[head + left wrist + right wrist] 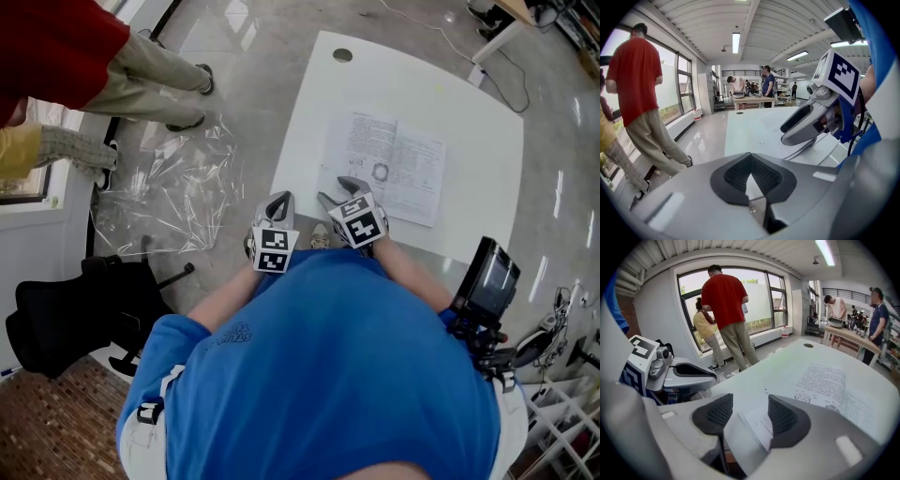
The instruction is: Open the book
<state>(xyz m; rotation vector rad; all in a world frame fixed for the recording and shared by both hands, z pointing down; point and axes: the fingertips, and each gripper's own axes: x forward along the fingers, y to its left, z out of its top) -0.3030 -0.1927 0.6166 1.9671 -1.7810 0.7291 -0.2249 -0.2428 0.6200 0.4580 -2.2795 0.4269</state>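
Observation:
The book (386, 167) lies open and flat on the white table (478, 131), its printed pages facing up; it also shows in the right gripper view (825, 380). My right gripper (336, 190) hovers over the table's near edge, just short of the book's left page. Its jaws stand apart (747, 404) with nothing gripped; a small printed slip (759, 425) shows through the gap. My left gripper (279, 201) is held beside it to the left, off the table's near corner, pads closed together (750, 159) and empty. Each gripper sees the other: right gripper (786, 133), left gripper (712, 377).
A crumpled clear plastic sheet (173, 187) lies on the floor left of the table. Two people (141, 75) stand by the window beyond it. A black chair (66, 309) is at lower left. A black screen device (487, 272) sits at my right side. The table has a cable hole (342, 55).

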